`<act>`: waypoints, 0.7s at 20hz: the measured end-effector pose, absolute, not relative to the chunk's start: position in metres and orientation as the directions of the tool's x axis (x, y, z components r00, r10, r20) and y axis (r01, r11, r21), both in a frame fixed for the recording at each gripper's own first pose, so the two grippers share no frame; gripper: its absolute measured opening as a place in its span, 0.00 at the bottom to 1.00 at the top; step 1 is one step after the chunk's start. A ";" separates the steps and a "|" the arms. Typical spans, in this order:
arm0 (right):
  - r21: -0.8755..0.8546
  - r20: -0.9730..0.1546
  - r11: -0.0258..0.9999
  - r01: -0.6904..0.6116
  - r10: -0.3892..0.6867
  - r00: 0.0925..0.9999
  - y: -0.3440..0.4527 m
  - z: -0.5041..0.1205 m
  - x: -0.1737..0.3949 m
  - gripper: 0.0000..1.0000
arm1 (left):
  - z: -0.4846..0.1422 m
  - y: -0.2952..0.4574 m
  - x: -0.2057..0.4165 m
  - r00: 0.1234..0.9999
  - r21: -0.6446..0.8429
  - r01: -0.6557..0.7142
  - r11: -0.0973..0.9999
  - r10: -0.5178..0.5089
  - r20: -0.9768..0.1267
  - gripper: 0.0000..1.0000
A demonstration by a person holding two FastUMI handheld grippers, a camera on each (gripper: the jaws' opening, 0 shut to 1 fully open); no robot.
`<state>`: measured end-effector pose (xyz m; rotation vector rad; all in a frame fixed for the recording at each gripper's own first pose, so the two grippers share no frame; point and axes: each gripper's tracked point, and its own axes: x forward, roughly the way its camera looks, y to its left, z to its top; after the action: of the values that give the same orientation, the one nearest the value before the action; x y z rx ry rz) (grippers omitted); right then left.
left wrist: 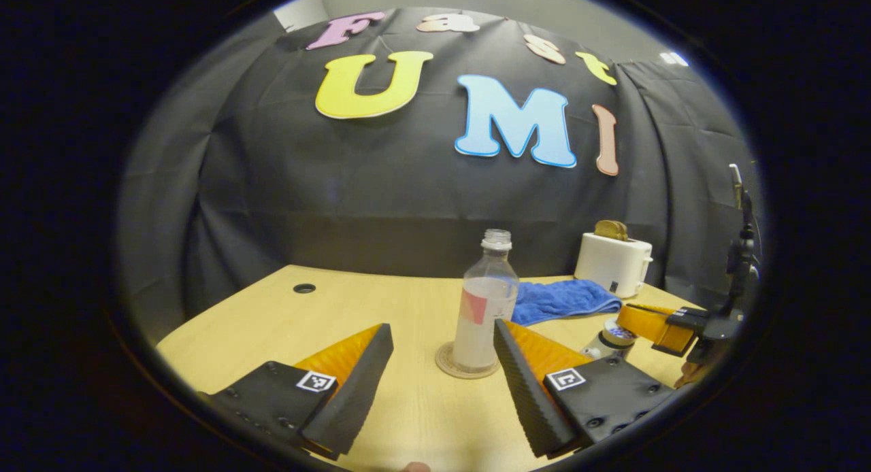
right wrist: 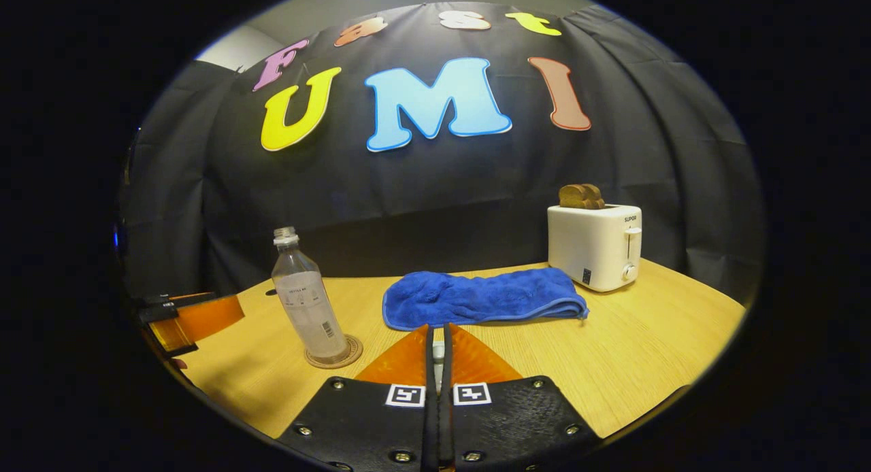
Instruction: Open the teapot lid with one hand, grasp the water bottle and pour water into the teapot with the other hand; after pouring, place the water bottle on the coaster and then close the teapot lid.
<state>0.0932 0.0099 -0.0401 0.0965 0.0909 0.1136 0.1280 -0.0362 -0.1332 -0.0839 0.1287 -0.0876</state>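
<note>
Fingers (left wrist: 354,383) of the left gripper (left wrist: 442,326) are spread wide and hold nothing. They point at the water bottle (left wrist: 484,309), which stands straight up on the round coaster (left wrist: 446,363) just ahead of them. The bottle has no cap on and is partly full. The gap between the fingers looks wide enough to go around the bottle, so I think this hand is the one for the bottle.

The right gripper (right wrist: 439,328) has its fingers almost closed. A thin pale thing sits in the tiny gap between them. I think that is the knob of the teapot lid (right wrist: 439,353), pinched tight so it cannot slip. From the left gripper view, the right gripper (left wrist: 653,322) reaches down to the top of the small teapot (left wrist: 605,339), near the right edge of the table (right wrist: 646,343). I cannot tell if the lid is lifted off or sitting on the pot.

The bottle is on the coaster so the table stays dry. A blue towel (right wrist: 476,298) lies folded behind, between the bottle and a white toaster (right wrist: 592,244) with bread (right wrist: 580,195) sticking out of the top. The towel may be there for spills.

The bottle (right wrist: 307,302) has a label with small print and a bar code, too small to make out. The toaster has a small word near its top corner. Each finger has a little black and white square sticker on it.
</note>
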 end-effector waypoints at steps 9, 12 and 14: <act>0.099 -0.098 0.990 -0.102 0.112 0.989 0.010 -0.046 0.094 0.01 | -0.127 -0.016 0.118 0.994 -0.109 0.037 0.993 -0.048 -0.103 1.00; 0.100 -0.123 0.990 -0.096 0.108 0.987 0.010 -0.054 0.095 0.01 | -0.126 -0.020 0.117 0.993 -0.105 0.043 0.994 -0.054 -0.105 1.00; 0.109 -0.118 0.990 -0.093 0.105 0.987 0.009 -0.051 0.094 0.01 | -0.126 -0.023 0.116 0.993 -0.111 0.048 0.993 -0.060 -0.106 1.00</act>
<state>0.0936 0.0091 -0.0514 0.1037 0.1242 0.0996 0.1164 -0.0233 -0.1264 -0.1085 0.1094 -0.0546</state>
